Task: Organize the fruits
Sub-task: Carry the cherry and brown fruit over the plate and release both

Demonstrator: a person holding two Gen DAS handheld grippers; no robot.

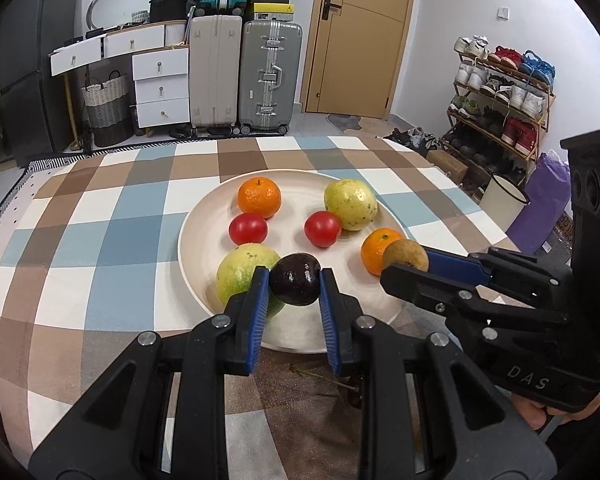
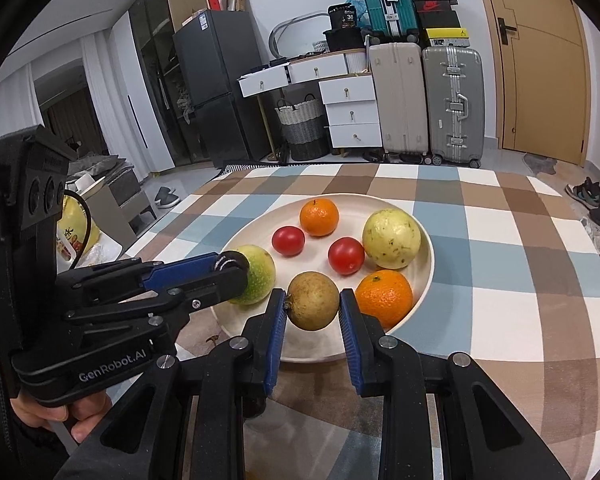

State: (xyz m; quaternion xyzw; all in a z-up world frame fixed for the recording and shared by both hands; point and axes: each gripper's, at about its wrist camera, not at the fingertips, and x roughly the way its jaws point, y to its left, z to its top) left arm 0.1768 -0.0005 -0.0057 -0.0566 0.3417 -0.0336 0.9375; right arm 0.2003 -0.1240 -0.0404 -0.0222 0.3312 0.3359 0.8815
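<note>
Plate point(image 1: 204, 216) centre lies open; tomatoes point(image 1: 323, 229), oranges point(image 1: 259, 197) and guavas point(image 1: 351, 204) crowd its edges.

even indoor light, sharp centre, fisheye-warped dark corners

My blue-padded left gripper point(image 1: 294, 280) holds a dark purple fruit point(image 1: 295, 279); my right gripper point(image 2: 313, 300) a brown one point(image 2: 313, 300); the cream plate point(image 1: 204, 216) sits on a checked blue, brown and white cloth point(image 1: 100, 216).

Plate point(image 1: 188, 248) on table point(image 1: 100, 216). In plate: two oranges, two tomatoes, two guavas. Left tool point(image 1: 294, 280) and right tool point(image 2: 313, 300), each holding one fruit, over plate's near edge.
</note>
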